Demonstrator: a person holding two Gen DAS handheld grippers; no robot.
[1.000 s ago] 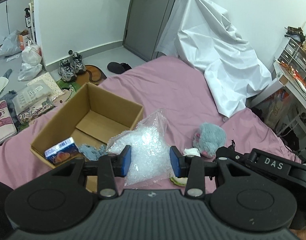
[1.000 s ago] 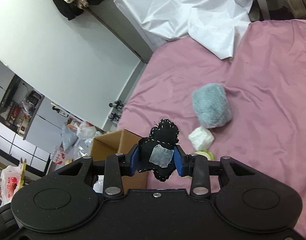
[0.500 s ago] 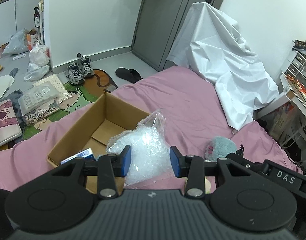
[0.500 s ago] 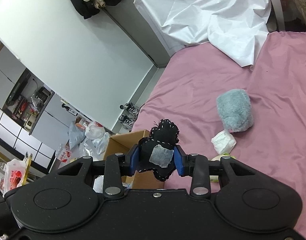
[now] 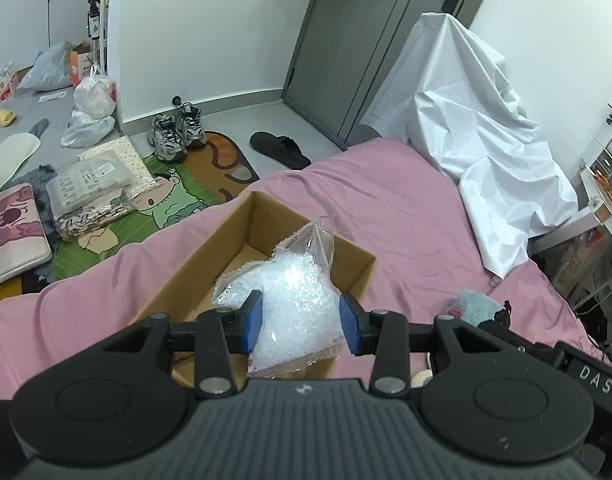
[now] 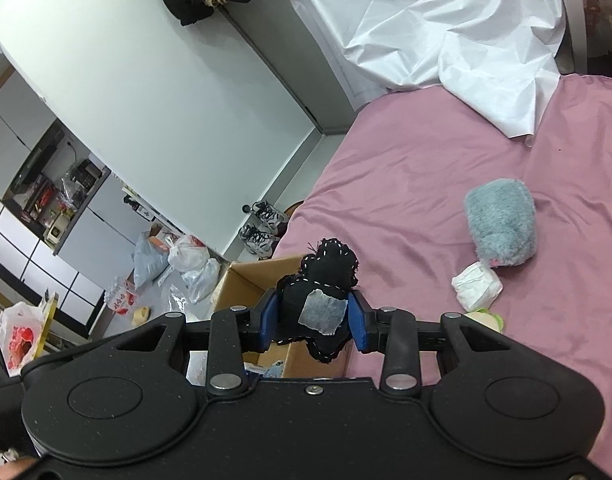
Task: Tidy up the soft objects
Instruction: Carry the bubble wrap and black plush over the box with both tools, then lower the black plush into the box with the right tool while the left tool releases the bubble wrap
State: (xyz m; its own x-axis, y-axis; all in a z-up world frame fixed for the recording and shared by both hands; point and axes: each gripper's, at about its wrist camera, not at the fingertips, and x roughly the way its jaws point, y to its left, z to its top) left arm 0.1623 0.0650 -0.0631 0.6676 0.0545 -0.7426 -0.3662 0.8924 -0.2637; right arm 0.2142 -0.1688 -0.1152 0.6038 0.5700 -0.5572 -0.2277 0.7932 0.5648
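My left gripper (image 5: 302,322) is shut on a clear plastic bag of white beads (image 5: 294,292), held above the open cardboard box (image 5: 250,220) on the pink bed. My right gripper (image 6: 311,322) is shut on a black stitched fabric toy with a grey patch (image 6: 326,300), hanging over the box's near corner (image 6: 246,280). A grey plush toy (image 6: 500,228) lies on the bedsheet to the right, with a small white soft packet (image 6: 476,290) beside it and a pale green item (image 6: 486,318) half hidden by the right gripper. In the left wrist view the plush (image 5: 474,306) peeks out at the right.
A white sheet (image 5: 486,144) drapes over something at the bed's far side. On the floor to the left lie shoes (image 5: 178,136), a slipper (image 5: 280,150), plastic bags (image 5: 94,100), packages and a cartoon mat (image 5: 166,200). A shelf unit (image 5: 606,176) stands at the right.
Both grippers have moved left across the bed toward the box with their loads still gripped. The bead bag now hangs over the box opening; the plush has slid toward the right edge.
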